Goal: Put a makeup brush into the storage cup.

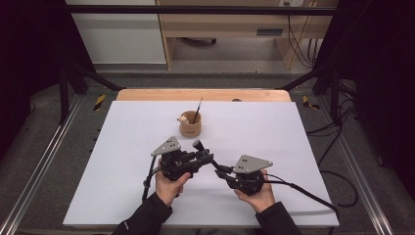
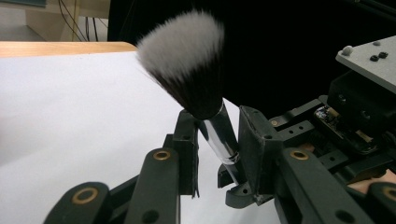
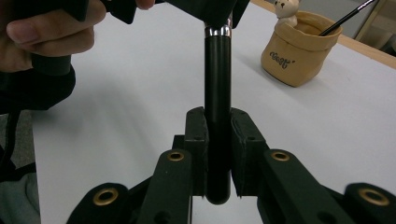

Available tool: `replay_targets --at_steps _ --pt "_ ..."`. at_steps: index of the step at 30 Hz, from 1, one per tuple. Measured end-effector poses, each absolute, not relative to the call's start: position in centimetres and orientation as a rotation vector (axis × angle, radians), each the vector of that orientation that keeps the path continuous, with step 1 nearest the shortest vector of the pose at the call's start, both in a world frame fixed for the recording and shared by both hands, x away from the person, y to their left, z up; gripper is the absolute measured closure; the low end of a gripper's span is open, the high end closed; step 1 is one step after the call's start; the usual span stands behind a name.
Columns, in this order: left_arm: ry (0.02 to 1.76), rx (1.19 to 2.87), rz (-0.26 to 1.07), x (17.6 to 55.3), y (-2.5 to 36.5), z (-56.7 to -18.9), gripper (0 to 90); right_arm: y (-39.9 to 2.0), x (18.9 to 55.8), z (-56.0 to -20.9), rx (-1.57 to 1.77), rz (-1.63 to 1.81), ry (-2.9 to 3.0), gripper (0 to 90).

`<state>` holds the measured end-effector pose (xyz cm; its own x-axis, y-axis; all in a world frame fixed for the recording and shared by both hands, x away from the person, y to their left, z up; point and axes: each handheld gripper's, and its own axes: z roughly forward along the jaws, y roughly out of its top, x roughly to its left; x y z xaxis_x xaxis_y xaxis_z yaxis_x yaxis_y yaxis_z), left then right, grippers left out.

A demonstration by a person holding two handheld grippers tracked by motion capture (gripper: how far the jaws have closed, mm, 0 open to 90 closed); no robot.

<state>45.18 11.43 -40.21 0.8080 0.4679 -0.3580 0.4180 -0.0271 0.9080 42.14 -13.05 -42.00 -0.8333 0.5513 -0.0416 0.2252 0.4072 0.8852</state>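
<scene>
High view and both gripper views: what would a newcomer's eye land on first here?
A fluffy makeup brush, white-tipped over dark bristles, held between both claws above the middle of the white table. The right claw is shut on its black handle, while the left claw brackets the silver ferrule. Behind them stands a tan pouch-shaped holder with a thin brush leaning in it.

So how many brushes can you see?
2. One fluffy makeup brush is gripped between the two grippers, the left gripper near its silver neck, the right gripper at the handle's end. One thin brush stands in the tan pot. More may hide inside.
</scene>
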Motion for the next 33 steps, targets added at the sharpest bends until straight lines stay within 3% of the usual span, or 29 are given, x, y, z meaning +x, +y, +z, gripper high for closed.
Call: replay_targets --at_steps 29,33 --pt "0.659 1.651 0.053 44.0 10.8 -39.8 77.2 -12.7 42.2 -42.3 0.656 1.394 2.363 78.8" --pt "0.651 1.664 0.083 43.9 10.9 -39.5 77.2 -12.8 42.2 -42.2 0.675 1.405 2.358 71.7"
